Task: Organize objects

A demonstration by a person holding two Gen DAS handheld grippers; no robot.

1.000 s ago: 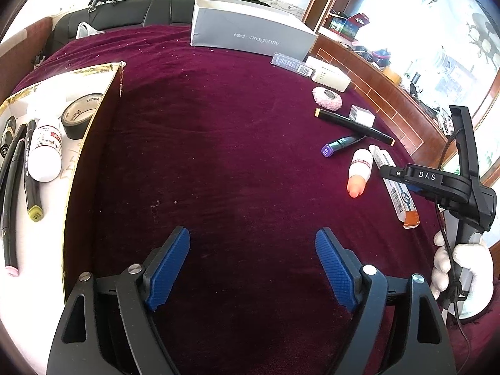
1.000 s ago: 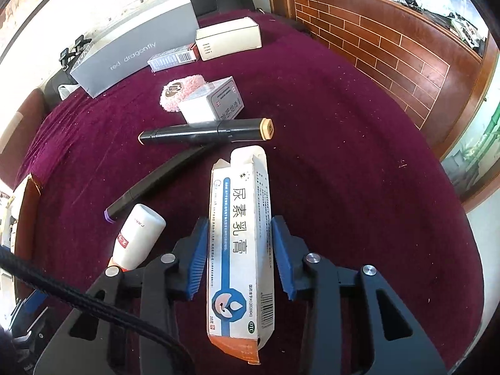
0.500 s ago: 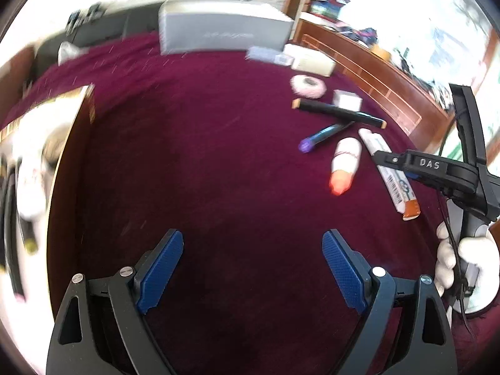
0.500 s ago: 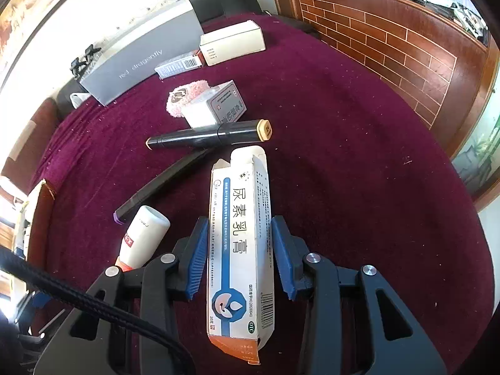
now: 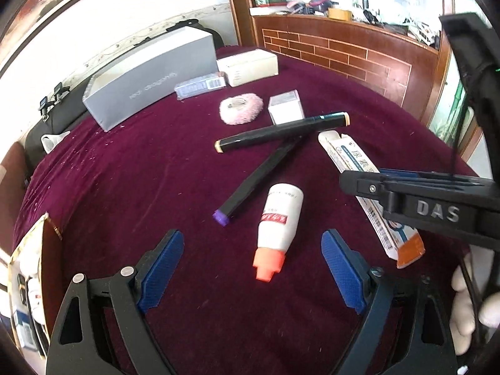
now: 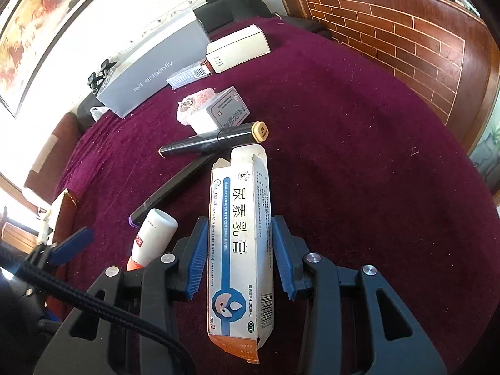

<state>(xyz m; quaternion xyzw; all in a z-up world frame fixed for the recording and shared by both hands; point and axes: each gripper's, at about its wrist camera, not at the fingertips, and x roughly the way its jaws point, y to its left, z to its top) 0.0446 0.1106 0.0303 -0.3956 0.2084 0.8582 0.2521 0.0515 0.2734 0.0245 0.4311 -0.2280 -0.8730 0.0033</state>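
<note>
My right gripper (image 6: 239,257) is shut on a long white and blue ointment carton (image 6: 240,240), which also shows in the left wrist view (image 5: 350,159). My left gripper (image 5: 250,268) is open and empty just above the maroon cloth. A white bottle with an orange cap (image 5: 278,222) lies between its fingers, slightly ahead; it also shows in the right wrist view (image 6: 153,234). Two black markers lie crossed beyond it, one purple-tipped (image 5: 259,178) and one cream-tipped (image 5: 281,131).
A pink puff (image 5: 240,109), a small white box (image 5: 286,107), a cream box (image 5: 250,65), a barcode pack (image 5: 200,86) and a long grey box (image 5: 150,75) lie further back. An open tray (image 5: 29,268) with items is at the left. A wooden counter (image 5: 343,47) borders the right.
My left gripper has swung right, away from the tray and toward the bottle and markers, still open. My right gripper has kept its hold on the carton, hardly moving.
</note>
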